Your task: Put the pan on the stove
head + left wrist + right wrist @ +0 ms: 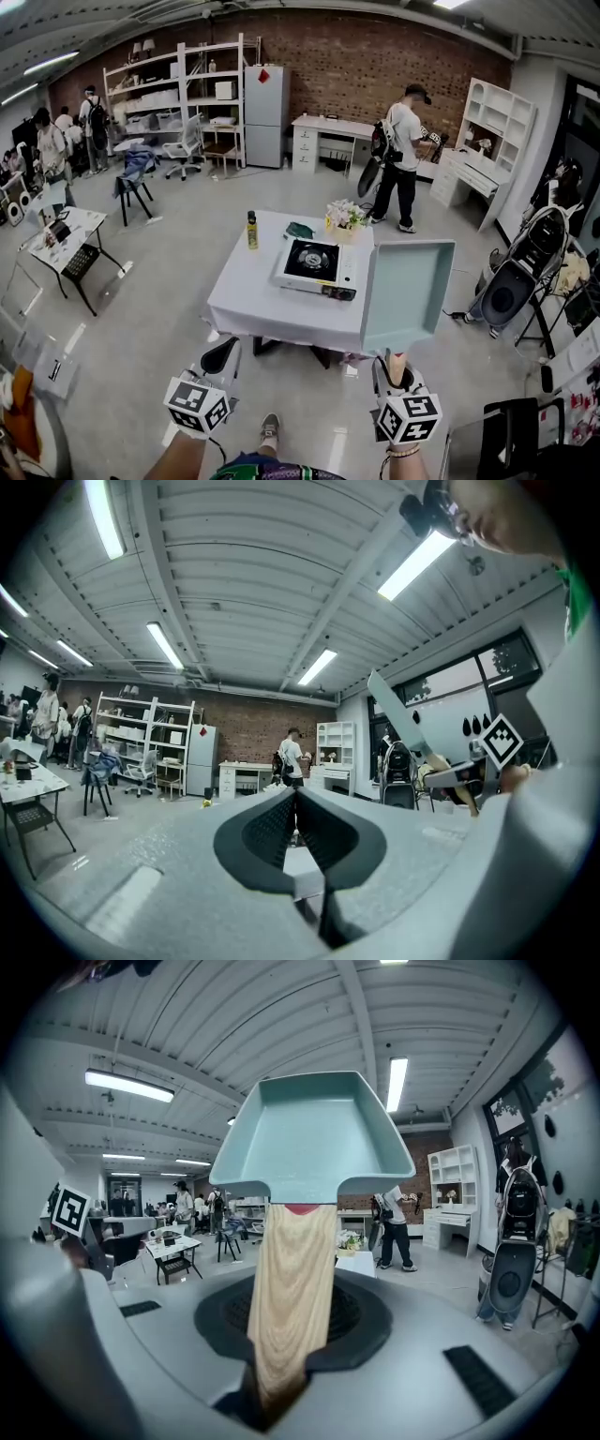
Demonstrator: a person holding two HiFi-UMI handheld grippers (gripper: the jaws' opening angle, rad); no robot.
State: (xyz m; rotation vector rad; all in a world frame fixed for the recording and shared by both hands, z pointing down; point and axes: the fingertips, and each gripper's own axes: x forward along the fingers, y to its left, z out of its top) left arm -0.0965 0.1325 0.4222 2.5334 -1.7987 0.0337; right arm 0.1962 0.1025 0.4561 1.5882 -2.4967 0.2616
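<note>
Pale teal square pan with a wooden handle (pixel 408 291) gripped at that handle by the right gripper (pixel 396 361).

It hangs tilted off the right edge of the white-clothed table (pixel 253 309), clear of the black-topped portable gas stove (pixel 314 265) there. The left gripper (pixel 225 354) is closed and empty. Grey floor, red brick wall (pixel 375 56).

A counter (pixel 253 309) draped in white cloth stands mid-floor. On its far left sits a yellow bottle (pixel 252 231); a dark green object (pixel 300 230) lies right of it, and a bunch of pale flowers (pixel 345 216) stands at the far right corner. Far off, before a brick wall (pixel 375 66), are white shelves (pixel 178 94), a pale fridge (pixel 266 115) and a white desk (pixel 323 141). A person (pixel 403 159) with a backpack stands right of that desk. At left is a small table (pixel 70 230).
</note>
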